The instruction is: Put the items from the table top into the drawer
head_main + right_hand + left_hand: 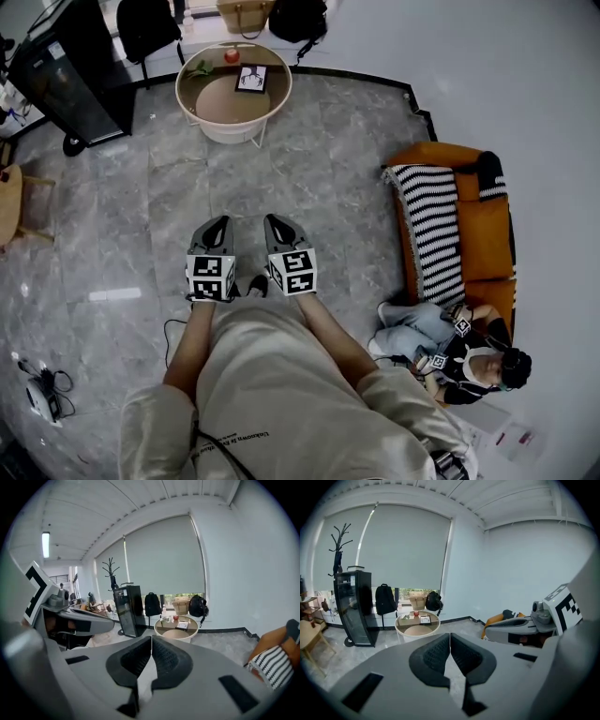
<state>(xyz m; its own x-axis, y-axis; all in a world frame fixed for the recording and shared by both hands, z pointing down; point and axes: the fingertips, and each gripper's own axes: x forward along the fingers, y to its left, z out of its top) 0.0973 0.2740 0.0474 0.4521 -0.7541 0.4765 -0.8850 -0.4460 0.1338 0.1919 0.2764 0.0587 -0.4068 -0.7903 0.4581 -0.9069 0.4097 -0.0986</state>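
left claw [450, 637] and right claw [151, 639] are shut, empty. the apple [232, 55] on the far table [234, 131] is judged light, firm, slippery; it is best gripped across its middle.

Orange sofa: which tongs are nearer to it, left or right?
Right. In the head view the right tongs are well left of the orange sofa; the left tongs sit beside them, farther away.
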